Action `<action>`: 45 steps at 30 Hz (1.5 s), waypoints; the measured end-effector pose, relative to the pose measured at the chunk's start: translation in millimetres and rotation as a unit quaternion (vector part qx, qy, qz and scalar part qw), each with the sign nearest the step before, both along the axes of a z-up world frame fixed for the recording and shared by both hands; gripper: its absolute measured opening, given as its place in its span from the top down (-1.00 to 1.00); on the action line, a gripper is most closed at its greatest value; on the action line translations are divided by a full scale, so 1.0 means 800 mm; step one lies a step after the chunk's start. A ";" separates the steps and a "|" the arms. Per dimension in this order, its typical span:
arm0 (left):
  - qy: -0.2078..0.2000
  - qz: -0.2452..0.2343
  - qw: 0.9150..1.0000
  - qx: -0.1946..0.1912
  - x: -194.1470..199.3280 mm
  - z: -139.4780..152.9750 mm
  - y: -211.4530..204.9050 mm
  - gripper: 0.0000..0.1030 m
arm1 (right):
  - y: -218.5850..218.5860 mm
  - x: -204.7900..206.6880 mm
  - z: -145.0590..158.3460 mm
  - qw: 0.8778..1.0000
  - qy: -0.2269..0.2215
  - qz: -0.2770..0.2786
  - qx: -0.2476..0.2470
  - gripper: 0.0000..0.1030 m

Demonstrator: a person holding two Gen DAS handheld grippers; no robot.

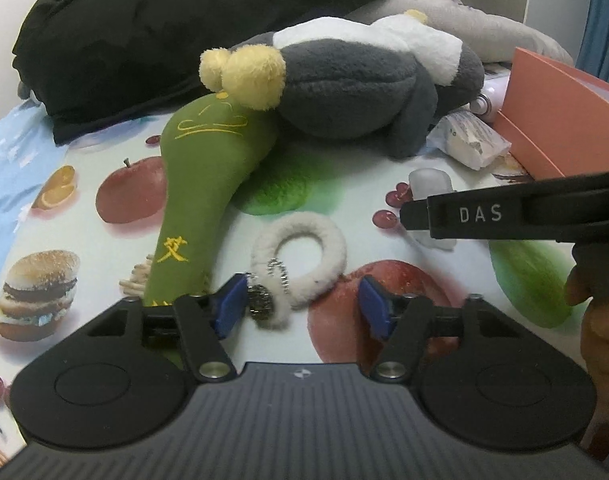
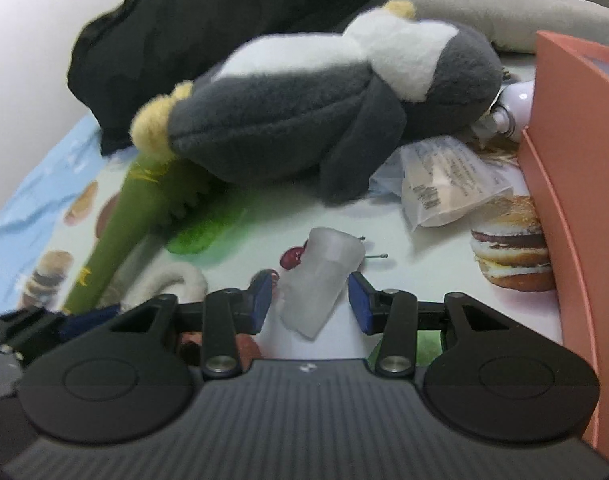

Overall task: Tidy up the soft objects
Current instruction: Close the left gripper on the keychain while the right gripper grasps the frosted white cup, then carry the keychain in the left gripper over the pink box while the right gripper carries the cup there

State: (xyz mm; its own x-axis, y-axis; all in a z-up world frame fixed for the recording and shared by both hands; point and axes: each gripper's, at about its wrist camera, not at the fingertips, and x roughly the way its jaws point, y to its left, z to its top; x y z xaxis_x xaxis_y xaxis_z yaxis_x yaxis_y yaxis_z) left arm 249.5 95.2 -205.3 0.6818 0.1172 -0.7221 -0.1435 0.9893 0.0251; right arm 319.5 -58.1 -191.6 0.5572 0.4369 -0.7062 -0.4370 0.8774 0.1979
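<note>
Straddling the fluffy white ring (image 1: 300, 258), our left gripper (image 1: 300, 306) stands open; our right gripper (image 2: 310, 302) gapes around a translucent soft block (image 2: 322, 282), untouched. The penguin plush (image 2: 324, 120) hides the green plush's (image 1: 208, 200) top.

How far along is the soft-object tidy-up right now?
Nothing looks sorted yet: the penguin plush, green plush and fluffy white ring lie loose on the tablecloth. In hand: nothing. The left gripper brackets the ring, the right gripper a translucent piece. All still needs placing.
</note>
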 end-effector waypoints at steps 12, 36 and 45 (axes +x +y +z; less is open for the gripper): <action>-0.011 0.015 1.000 -0.022 -0.016 0.008 -0.002 0.57 | -0.016 -0.016 0.011 1.000 0.007 -0.008 -0.014 0.64; -0.033 0.036 0.997 -0.063 -0.154 0.054 -0.066 0.58 | -0.097 -0.176 0.058 1.000 0.012 -0.014 -0.017 0.65; -0.049 0.033 0.996 -0.070 -0.170 0.079 -0.087 0.58 | -0.131 -0.205 0.092 1.000 0.005 -0.019 -0.009 0.65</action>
